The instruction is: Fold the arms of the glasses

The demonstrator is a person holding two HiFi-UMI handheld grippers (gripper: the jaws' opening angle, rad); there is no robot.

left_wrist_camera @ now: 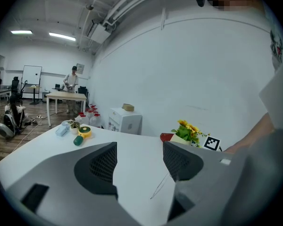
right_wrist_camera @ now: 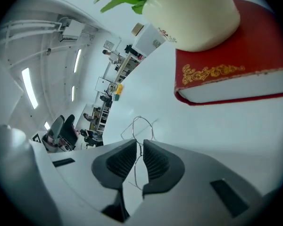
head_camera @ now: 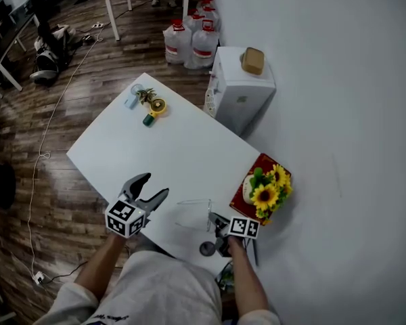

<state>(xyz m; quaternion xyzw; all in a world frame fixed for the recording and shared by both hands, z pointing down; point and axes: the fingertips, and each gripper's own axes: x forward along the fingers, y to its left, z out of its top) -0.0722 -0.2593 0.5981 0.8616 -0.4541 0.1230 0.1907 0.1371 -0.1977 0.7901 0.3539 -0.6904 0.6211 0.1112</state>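
- left gripper [head_camera: 155, 187]: jaws wide, gripping nothing, at 9 o'clock of the glasses [head_camera: 193, 214].
- glasses: thin wire, lying on the table [head_camera: 183, 141] near the person's edge.
- right gripper [head_camera: 215, 221]: at their 3 o'clock, jaws narrow and closing, wire frame between them.
- book [head_camera: 238, 200] with flowers [head_camera: 267, 188]: at their 2 o'clock.

Right gripper's [right_wrist_camera: 140, 142] closing jaws partly hide the glasses [right_wrist_camera: 142, 128] between them

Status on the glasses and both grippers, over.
Left gripper open, empty, hovering. Right gripper closing around glasses frame on table. Red book beside, not blocking.
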